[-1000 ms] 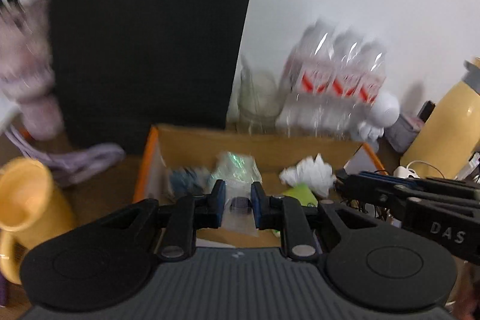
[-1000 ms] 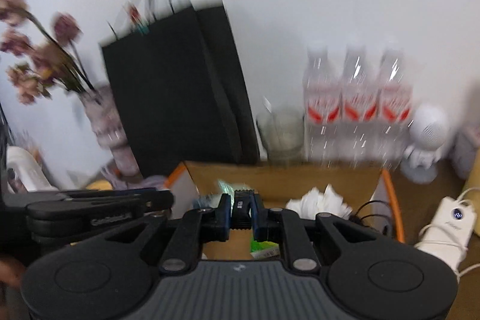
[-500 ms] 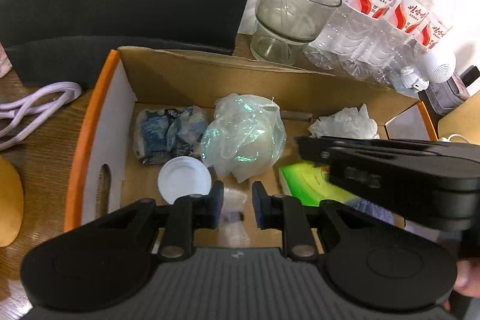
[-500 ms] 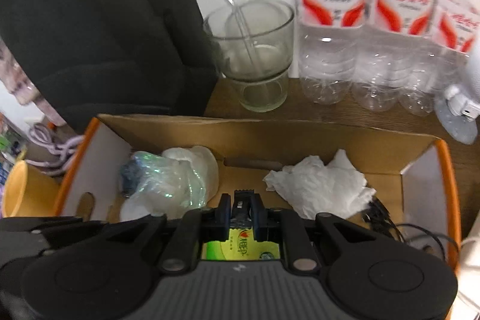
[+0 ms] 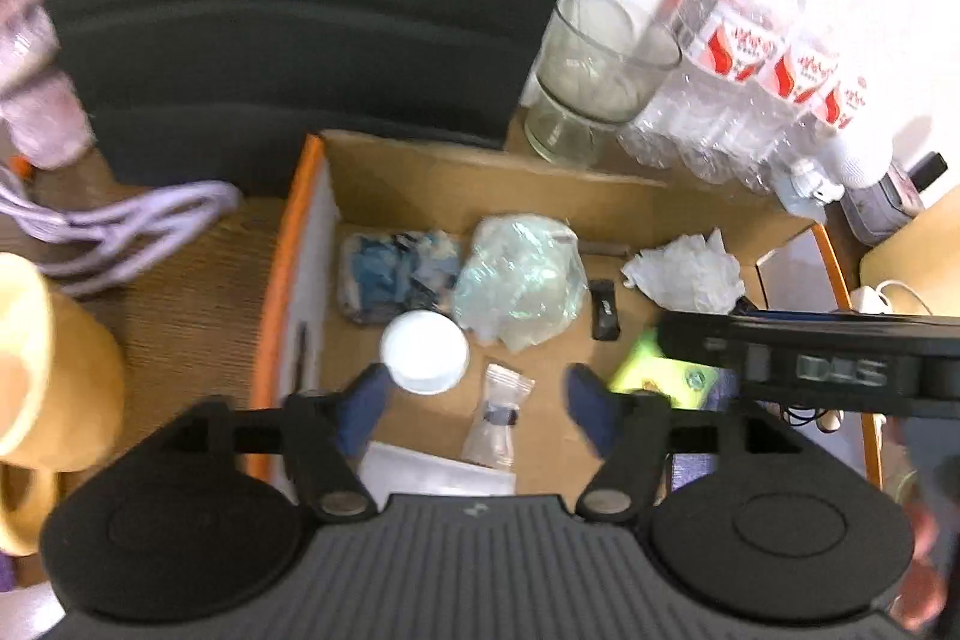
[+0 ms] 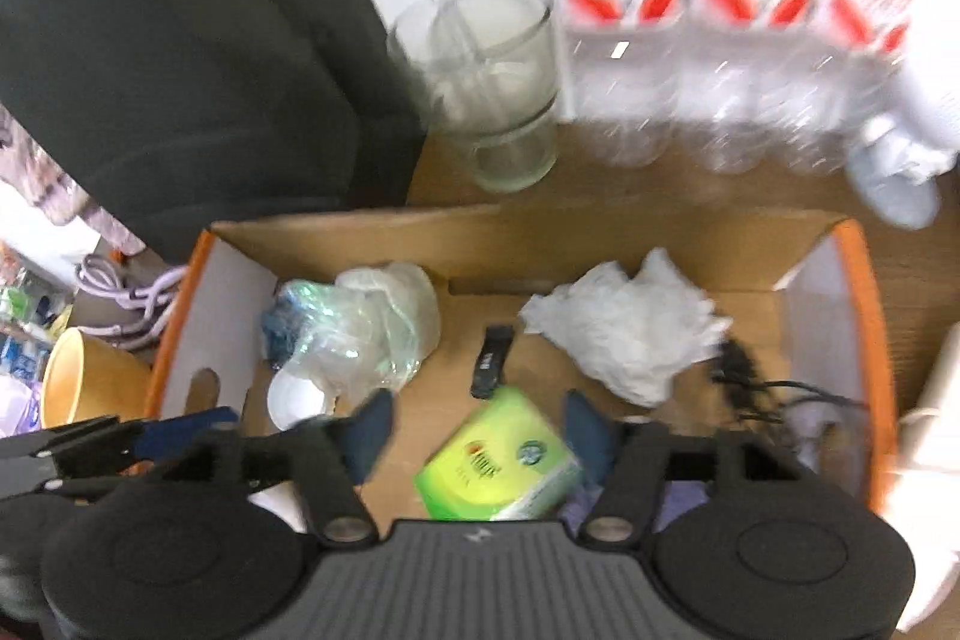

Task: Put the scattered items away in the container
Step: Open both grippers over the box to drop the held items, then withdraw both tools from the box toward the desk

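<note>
An orange-edged cardboard box (image 5: 312, 196) (image 6: 864, 280) lies under both grippers. My left gripper (image 5: 478, 391) is opening over the box floor. A small clear bag (image 5: 498, 412) lies loose below the gap, touching neither pad. My right gripper (image 6: 475, 421) is opening too. A small black stick (image 6: 492, 361) (image 5: 603, 310) lies free on the cardboard ahead of it. A green packet (image 6: 498, 460) (image 5: 660, 370) sits beneath its jaws, untouched. Also in the box are a white lid (image 5: 425, 352), crumpled clear plastic (image 5: 519, 274), a blue packet (image 5: 396, 277) and white tissue (image 6: 630, 322).
Behind the box stand a black paper bag (image 5: 300, 10), a glass cup (image 6: 492, 88) and three water bottles (image 6: 720, 10). A yellow mug (image 5: 42, 370) and a purple cord (image 5: 120, 220) lie left of it. Black cables (image 6: 756, 382) trail into its right end.
Both grippers tipped down over the box and went from shut to open. The left let go of the small clear bag, the right of the black stick; both now lie in the box.
</note>
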The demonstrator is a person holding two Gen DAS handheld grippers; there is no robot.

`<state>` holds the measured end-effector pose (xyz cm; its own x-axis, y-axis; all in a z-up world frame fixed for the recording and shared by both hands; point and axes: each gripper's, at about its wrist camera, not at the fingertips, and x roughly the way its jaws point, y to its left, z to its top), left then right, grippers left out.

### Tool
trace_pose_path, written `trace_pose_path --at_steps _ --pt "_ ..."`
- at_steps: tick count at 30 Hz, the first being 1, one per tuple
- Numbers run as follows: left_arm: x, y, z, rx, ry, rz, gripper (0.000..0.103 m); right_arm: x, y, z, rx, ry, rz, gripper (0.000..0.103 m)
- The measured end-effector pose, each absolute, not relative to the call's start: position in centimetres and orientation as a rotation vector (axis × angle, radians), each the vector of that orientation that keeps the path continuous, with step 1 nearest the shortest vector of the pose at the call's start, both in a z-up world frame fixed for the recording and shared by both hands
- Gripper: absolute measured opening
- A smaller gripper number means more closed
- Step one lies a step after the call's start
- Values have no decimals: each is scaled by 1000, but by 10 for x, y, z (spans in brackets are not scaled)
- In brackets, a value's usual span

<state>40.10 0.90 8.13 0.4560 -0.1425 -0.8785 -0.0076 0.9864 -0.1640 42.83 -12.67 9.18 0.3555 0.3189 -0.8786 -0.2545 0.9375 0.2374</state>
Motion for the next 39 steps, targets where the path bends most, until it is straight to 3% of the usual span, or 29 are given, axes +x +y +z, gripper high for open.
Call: trace_pose_path --at_steps 5,8,16,23,31,39 --pt "381 2 116 -95 1049 -31 90 406 -144 137 3 1109 323 76" --pt "361 -4 143 -24 961 24 99 395 -158 160 -19 1085 307 77" --pt "306 -24 189 24 748 75 103 346 -177 203 -14 924 322 88" --pt "240 -44 172 57 437 50 102 281 -186 188 -32 624 346 87" --pt "179 -42 145 9 252 -4 102 216 -209 161 62 404 374 88" --pt "51 -36 82 6 257 -82 103 89 -246 90 55 325 330 89"
